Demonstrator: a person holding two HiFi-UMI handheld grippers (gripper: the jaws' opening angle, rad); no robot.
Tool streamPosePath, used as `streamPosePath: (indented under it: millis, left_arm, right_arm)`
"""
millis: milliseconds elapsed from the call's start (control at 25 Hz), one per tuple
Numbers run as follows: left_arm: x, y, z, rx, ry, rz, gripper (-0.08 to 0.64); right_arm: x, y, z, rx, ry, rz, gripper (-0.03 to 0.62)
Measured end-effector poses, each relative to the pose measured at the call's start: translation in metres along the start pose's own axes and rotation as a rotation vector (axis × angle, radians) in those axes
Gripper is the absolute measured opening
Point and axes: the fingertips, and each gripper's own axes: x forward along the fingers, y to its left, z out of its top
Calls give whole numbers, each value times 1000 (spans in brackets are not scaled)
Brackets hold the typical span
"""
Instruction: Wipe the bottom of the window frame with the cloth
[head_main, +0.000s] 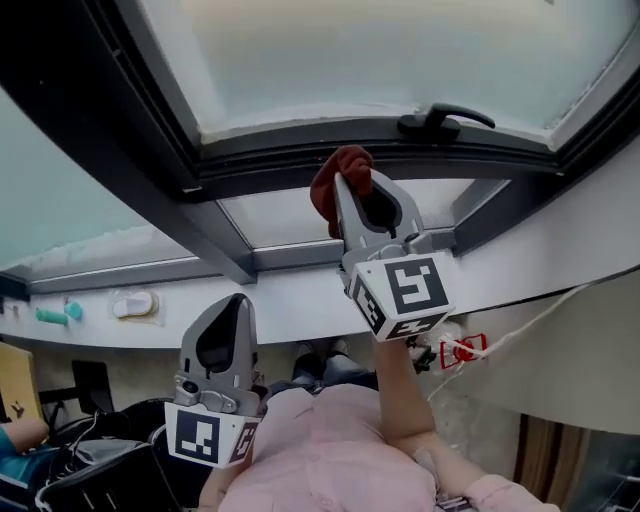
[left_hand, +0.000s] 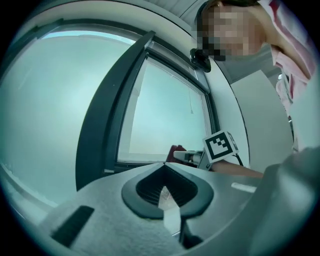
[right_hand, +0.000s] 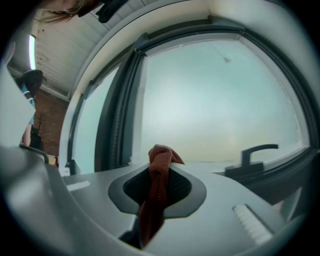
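Red-brown cloth (head_main: 350, 160) — bunched, clamped between the jaws of the right gripper (head_main: 342, 190), its top at the dark bottom rail (head_main: 290, 160) of the window frame, left of the black handle (head_main: 445, 120). Left gripper (head_main: 238, 300) — jaws together, nothing between them, held lower, before the white sill (head_main: 300, 295). Far left on the sill: teal item (head_main: 55, 315), white item (head_main: 135, 303).

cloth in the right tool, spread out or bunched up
Bunched up: the cloth is a narrow wad pinched in the right tool.

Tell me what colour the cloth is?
The cloth is dark red; right gripper view shows it best.
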Motion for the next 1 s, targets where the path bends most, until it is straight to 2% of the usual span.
streamPosePath:
  millis: [200, 400, 640, 1000]
  left_arm:
    - [-25, 27, 12, 16, -25, 91, 0]
    - [-43, 54, 15, 11, -37, 179, 0]
    - [-59, 79, 19, 17, -50, 258, 0]
    - [-67, 103, 22, 15, -58, 314, 0]
  right_arm:
    - [41, 92, -40, 33, 110, 234, 54]
    - [73, 150, -71, 2, 207, 366, 54]
    - [104, 177, -101, -12, 277, 417, 54]
    - [147, 188, -114, -8, 271, 403, 55]
